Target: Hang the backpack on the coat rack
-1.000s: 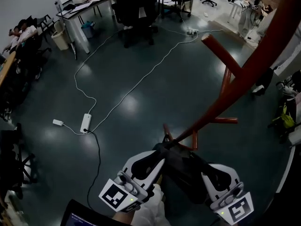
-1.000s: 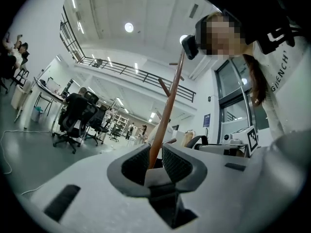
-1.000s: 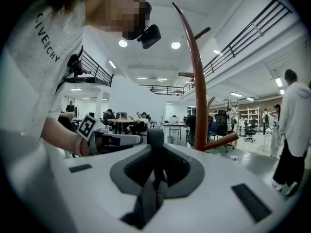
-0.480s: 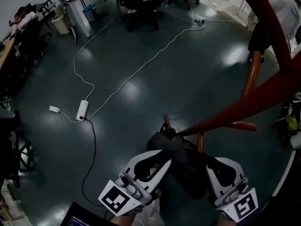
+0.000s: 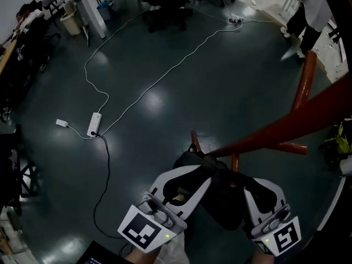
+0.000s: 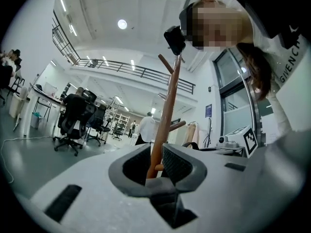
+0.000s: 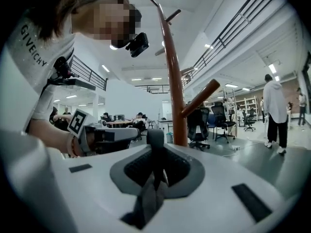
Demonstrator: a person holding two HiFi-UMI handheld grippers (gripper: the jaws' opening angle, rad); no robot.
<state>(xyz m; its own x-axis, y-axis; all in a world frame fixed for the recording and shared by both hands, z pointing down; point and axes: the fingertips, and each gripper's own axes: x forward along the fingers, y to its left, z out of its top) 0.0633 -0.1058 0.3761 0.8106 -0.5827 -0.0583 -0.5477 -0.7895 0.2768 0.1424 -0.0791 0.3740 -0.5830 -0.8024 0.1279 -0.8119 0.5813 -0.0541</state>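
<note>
a white power strip lay on the dark floor at far left. the left gripper was pinched narrow on a fold of the black backpack, which was held between the two tools. the right gripper was clamped on its dark strap. just beyond, the red coat rack slanted up to the right, the backpack near its foot.

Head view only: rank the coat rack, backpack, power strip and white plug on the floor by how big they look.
1. coat rack
2. backpack, though it is nearest the camera, which makes it look bigger
3. power strip
4. white plug
</note>
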